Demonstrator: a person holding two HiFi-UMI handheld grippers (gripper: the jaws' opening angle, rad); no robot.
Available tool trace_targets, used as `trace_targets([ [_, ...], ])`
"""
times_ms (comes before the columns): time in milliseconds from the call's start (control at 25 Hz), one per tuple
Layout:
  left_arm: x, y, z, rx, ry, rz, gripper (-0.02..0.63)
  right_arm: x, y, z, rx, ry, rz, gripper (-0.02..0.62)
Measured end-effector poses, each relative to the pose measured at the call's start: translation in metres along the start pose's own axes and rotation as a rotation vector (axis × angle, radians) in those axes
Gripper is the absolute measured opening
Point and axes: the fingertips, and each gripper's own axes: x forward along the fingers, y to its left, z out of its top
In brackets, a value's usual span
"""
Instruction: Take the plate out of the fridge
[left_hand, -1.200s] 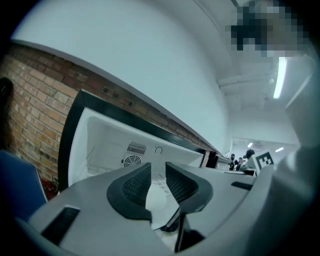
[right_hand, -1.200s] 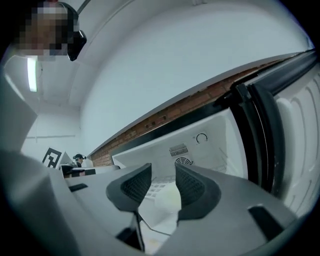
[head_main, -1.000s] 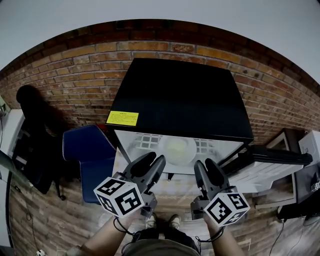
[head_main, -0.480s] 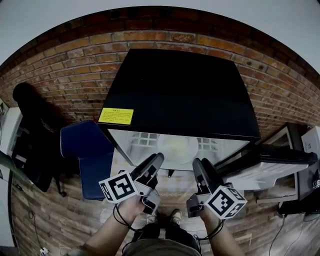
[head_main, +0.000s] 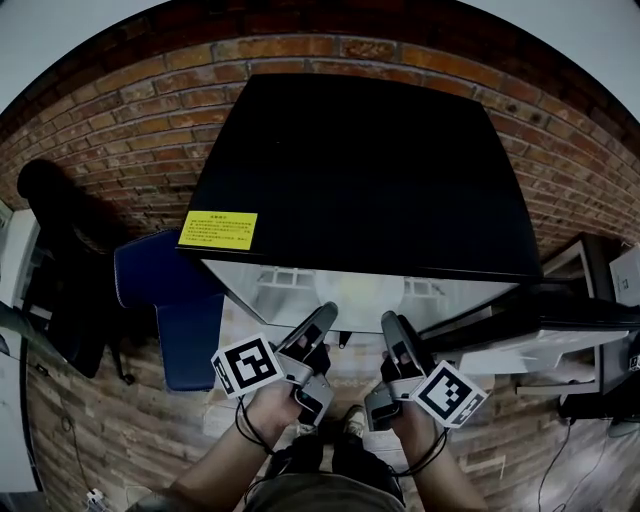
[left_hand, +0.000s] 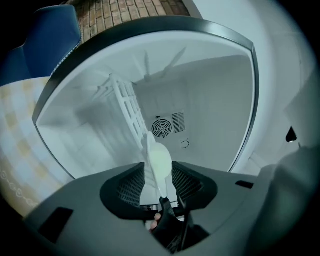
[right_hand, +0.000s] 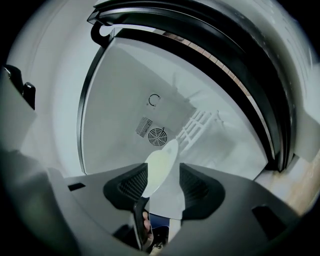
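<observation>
The black fridge (head_main: 360, 180) stands open toward me. A pale round plate (head_main: 358, 292) lies on the white wire shelf (head_main: 282, 283) inside. My left gripper (head_main: 326, 316) and right gripper (head_main: 390, 322) are side by side just in front of the opening, both pointing in. Both jaw pairs have just been opening and hold nothing. In the left gripper view the plate (left_hand: 160, 161) shows nearly edge-on beyond the open left gripper (left_hand: 159, 184). In the right gripper view the plate (right_hand: 160, 167) shows the same way beyond the open right gripper (right_hand: 163, 189).
The fridge door (head_main: 540, 335) hangs open at the right. A blue chair (head_main: 165, 300) stands left of the fridge, a black chair (head_main: 60, 250) farther left. A brick wall (head_main: 120, 120) is behind. A round fan vent (left_hand: 161, 128) sits in the fridge's back wall.
Both grippers have sunk lower in front of the opening and rolled, their marker cubes turning. The fridge top now fills more of the head view.
</observation>
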Motion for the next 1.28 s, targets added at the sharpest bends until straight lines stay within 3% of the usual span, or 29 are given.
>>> trace_targets([
  [160, 0.006, 0.005, -0.005, -0.050, 0.000, -0.018, 0.158, 0.010, 0.004, -0.005, 0.068, -0.002, 0.056, 0.183],
  [640, 0.022, 0.014, -0.016, -0.184, 0.021, -0.077, 0.156, 0.032, -0.003, -0.022, 0.162, 0.047, 0.069, 0.178],
  [1080, 0.030, 0.013, -0.016, -0.255, 0.021, -0.153, 0.084, 0.044, 0.003, -0.026, 0.218, 0.050, 0.130, 0.095],
  [1280, 0.030, 0.015, -0.016, -0.264, 0.029, -0.141, 0.058, 0.044, 0.000, -0.027, 0.273, 0.038, 0.131, 0.061],
])
